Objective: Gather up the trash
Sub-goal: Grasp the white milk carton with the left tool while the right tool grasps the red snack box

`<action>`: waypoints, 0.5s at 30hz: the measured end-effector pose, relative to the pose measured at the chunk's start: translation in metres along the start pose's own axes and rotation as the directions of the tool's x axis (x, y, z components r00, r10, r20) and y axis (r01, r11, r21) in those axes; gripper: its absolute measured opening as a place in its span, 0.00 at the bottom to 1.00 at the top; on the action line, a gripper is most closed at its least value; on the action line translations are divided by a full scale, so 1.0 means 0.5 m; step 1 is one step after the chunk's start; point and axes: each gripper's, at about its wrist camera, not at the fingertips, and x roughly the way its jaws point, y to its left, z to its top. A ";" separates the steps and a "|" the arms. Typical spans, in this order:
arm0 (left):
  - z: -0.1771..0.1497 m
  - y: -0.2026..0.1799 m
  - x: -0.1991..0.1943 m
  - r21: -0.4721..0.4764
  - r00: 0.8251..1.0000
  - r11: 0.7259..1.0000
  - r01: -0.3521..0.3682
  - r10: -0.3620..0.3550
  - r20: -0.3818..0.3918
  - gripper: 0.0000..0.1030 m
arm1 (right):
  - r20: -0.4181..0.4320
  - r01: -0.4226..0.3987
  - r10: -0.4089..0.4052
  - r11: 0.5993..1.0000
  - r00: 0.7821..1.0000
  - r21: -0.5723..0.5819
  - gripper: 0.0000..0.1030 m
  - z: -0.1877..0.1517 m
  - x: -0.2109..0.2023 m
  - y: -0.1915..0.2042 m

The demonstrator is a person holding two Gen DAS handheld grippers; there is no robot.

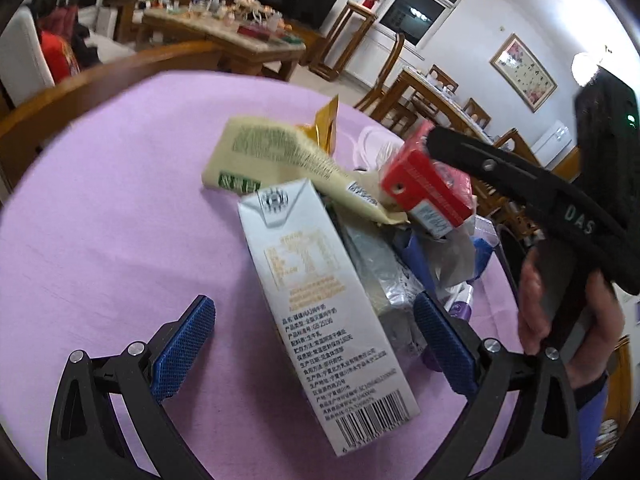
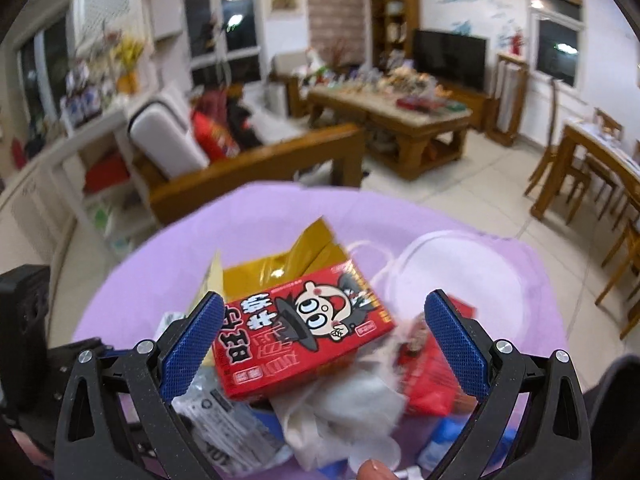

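A heap of trash lies on a purple tablecloth (image 1: 100, 208). In the left wrist view a white milk carton (image 1: 320, 300) lies between the open fingers of my left gripper (image 1: 316, 344), with a cream wrapper (image 1: 280, 156) and a gold wrapper (image 1: 326, 124) behind it. My right gripper (image 2: 326, 340) is open over a red cartoon milk carton (image 2: 300, 336), which rests on top of the heap with crumpled tissue (image 2: 340, 412) below; the carton also shows in the left wrist view (image 1: 428, 188).
A clear plastic lid (image 2: 460, 272) lies on the cloth (image 2: 180, 264) behind the heap. A wooden sofa (image 2: 256, 164), a cluttered coffee table (image 2: 400, 120) and dining chairs (image 2: 580, 176) stand around on the tiled floor.
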 end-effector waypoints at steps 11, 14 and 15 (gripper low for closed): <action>-0.011 0.020 -0.026 0.032 0.999 0.999 0.034 -0.035 0.016 0.95 | -0.008 -0.112 0.112 0.994 0.994 0.014 0.60 -0.026 0.029 0.013; -0.015 0.041 -0.037 -0.014 0.996 0.996 0.084 -0.083 0.044 0.89 | 0.036 -0.125 0.124 0.992 0.992 0.036 0.42 -0.033 0.007 0.019; -0.017 0.042 -0.037 -0.018 0.995 0.996 0.091 -0.090 0.047 0.83 | 0.058 -0.143 0.140 0.988 0.988 0.050 0.39 -0.034 -0.003 0.020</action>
